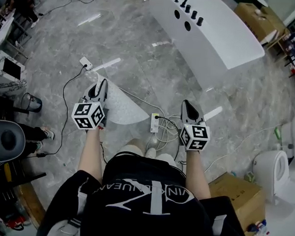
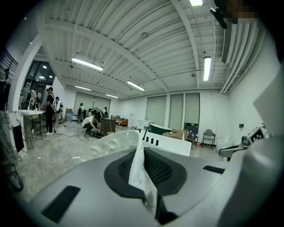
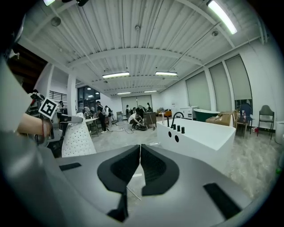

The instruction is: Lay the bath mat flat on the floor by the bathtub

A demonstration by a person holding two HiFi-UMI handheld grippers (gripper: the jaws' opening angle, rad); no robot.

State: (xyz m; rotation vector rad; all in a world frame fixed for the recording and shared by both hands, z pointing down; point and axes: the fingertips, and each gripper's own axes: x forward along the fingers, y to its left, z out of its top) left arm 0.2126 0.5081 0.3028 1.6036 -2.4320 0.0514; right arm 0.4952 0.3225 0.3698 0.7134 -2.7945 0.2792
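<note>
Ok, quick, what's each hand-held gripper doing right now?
Left hand-held gripper: closed on the bath mat.
Right hand-held gripper: closed, nothing in it.

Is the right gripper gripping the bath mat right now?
No, the right gripper's jaws are closed together with nothing between them; only the left gripper pinches the bath mat.

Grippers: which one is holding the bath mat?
The left gripper: the white dotted bath mat is pinched between its jaws and hangs from it. The right gripper has its jaws together on nothing.
</note>
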